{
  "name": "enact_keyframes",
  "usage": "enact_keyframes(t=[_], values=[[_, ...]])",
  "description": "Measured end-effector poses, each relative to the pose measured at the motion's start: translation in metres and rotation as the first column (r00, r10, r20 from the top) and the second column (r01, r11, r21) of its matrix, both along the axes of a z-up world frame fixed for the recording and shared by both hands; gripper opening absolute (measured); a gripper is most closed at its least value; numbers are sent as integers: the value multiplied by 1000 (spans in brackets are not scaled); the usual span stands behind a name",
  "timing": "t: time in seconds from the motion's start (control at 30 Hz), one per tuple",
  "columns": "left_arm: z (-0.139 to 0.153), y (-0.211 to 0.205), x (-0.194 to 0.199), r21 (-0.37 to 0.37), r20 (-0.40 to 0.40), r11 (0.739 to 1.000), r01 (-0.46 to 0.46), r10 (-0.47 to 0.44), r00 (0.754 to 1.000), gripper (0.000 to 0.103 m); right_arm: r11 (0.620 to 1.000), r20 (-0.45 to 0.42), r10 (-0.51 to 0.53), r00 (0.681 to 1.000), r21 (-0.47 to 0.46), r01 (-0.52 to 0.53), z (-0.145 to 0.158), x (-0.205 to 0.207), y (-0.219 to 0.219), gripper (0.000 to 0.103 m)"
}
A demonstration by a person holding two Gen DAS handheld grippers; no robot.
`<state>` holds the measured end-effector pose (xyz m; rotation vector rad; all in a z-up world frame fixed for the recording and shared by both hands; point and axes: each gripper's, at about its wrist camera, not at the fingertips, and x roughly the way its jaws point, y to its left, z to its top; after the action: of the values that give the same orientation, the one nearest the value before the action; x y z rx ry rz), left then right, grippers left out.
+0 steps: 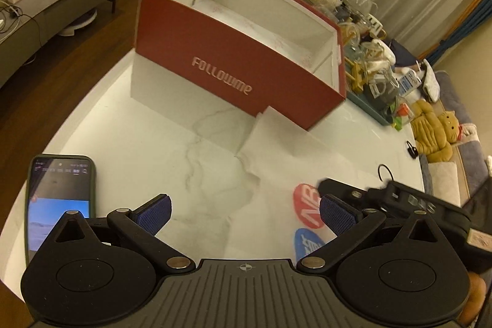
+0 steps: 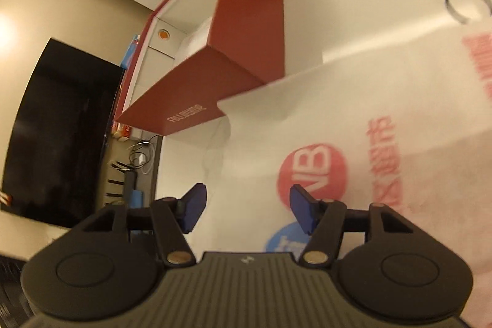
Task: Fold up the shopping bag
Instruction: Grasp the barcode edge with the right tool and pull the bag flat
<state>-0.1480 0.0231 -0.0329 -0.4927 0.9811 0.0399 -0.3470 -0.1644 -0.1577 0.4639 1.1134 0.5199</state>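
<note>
A white plastic shopping bag (image 1: 276,162) with red and blue round logos lies flat on the marble table (image 1: 138,143). Its far corner reaches the red box. My left gripper (image 1: 246,214) hovers over the bag's near left edge, open, nothing between its blue pads. My right gripper (image 1: 330,186) comes in from the right, low over the red logo. In the right wrist view the bag (image 2: 353,119) fills the right half, and the right gripper (image 2: 249,209) is open above the logos with nothing pinched.
An open red box (image 1: 233,63) marked FOLLOWME stands behind the bag. A phone (image 1: 60,199) lies at the near left. A tray of glassware (image 1: 369,76) sits at the far right, with a black ring (image 1: 386,172) near the table's right edge.
</note>
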Motion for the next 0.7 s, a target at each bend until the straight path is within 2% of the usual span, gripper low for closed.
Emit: enact_keyframes(t=[0.07,0.13,0.23,0.33,0.37,0.4,0.5,0.53,0.57,0.6,0.7], values=[[-6,-17,4,14,-15,998,54,-54,998,103,996,96,11,995,-86,-3,11,-12,-23,60],[-13,-36,8,36,-30,992,120,-119,992,103,970,184,-10,983,-237,54,20,-21,-51,60],[-28,-66,14,72,-70,974,216,-211,975,103,883,278,-56,959,-435,177,24,-25,-101,61],[-44,-88,21,74,-121,962,263,-254,960,103,785,299,-145,943,-546,294,15,-14,-155,61],[-48,-95,22,87,-136,956,279,-266,954,103,768,300,-168,939,-558,315,12,-13,-169,61],[-49,-102,22,118,-133,949,291,-275,952,103,760,290,-184,939,-563,323,6,-12,-180,64],[-49,-120,23,162,-144,928,336,-315,938,103,787,225,-146,963,-564,251,-12,-7,-186,69],[-49,-123,23,157,-144,926,344,-323,935,103,783,241,-97,966,-580,224,-14,-12,-177,62],[-48,-126,23,156,-145,924,349,-328,933,103,778,256,-47,966,-597,196,-17,-16,-169,39],[-48,-129,24,161,-147,921,353,-332,932,103,774,255,-19,967,-608,176,-18,-18,-161,2],[-47,-139,27,164,-144,914,371,-349,926,103,749,228,-15,973,-642,162,-15,-14,-147,0]])
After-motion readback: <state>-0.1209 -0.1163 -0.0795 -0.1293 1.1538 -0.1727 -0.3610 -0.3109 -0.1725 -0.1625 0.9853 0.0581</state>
